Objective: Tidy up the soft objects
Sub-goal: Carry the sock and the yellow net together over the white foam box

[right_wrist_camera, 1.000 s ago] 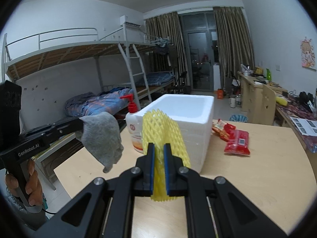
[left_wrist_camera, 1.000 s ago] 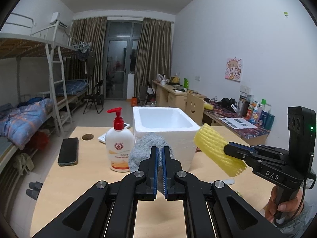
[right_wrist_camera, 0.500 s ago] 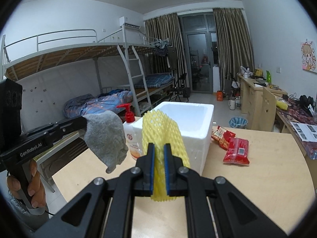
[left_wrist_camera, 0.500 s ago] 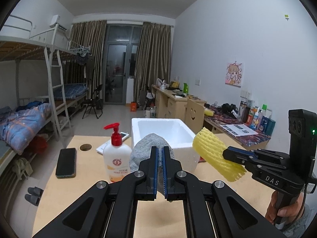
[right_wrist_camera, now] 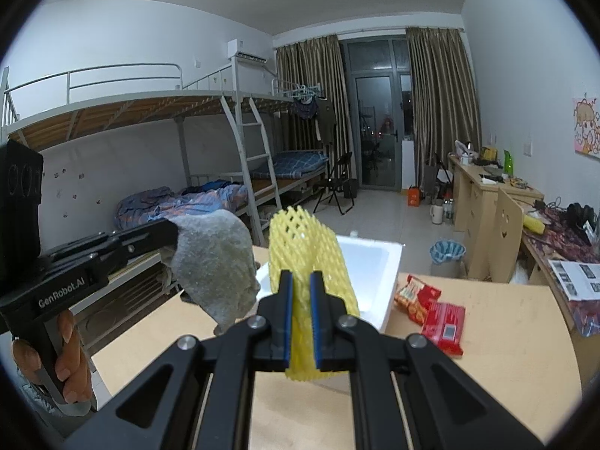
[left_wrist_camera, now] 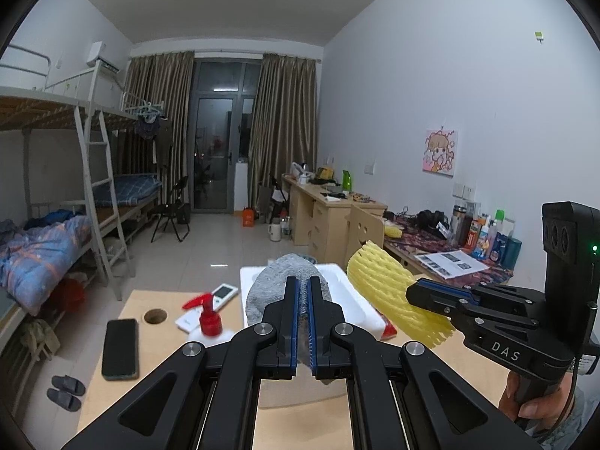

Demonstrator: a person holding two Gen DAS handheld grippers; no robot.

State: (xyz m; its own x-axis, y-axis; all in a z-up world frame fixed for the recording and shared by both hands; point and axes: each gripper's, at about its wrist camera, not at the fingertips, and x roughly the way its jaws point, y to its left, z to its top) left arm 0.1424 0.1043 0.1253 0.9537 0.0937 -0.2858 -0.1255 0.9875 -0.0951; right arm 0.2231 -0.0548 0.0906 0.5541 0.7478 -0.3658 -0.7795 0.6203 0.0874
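Each wrist camera looks forward and slightly down along its own gripper; both share the white foam box (left_wrist_camera: 352,311) and table (right_wrist_camera: 506,356).

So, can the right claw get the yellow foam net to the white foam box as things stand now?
Probably yes: the right claw grips the yellow foam net, and the white foam box just ahead is open-topped.

Your left matte-black plastic claw (left_wrist_camera: 303,318) has blue ribbed pads, silver pivot screws and white "GenRobot.AI" lettering. Your right black claw (right_wrist_camera: 302,313) matches it, reads "DAS", and shows a green light. Your sleeves are grey.
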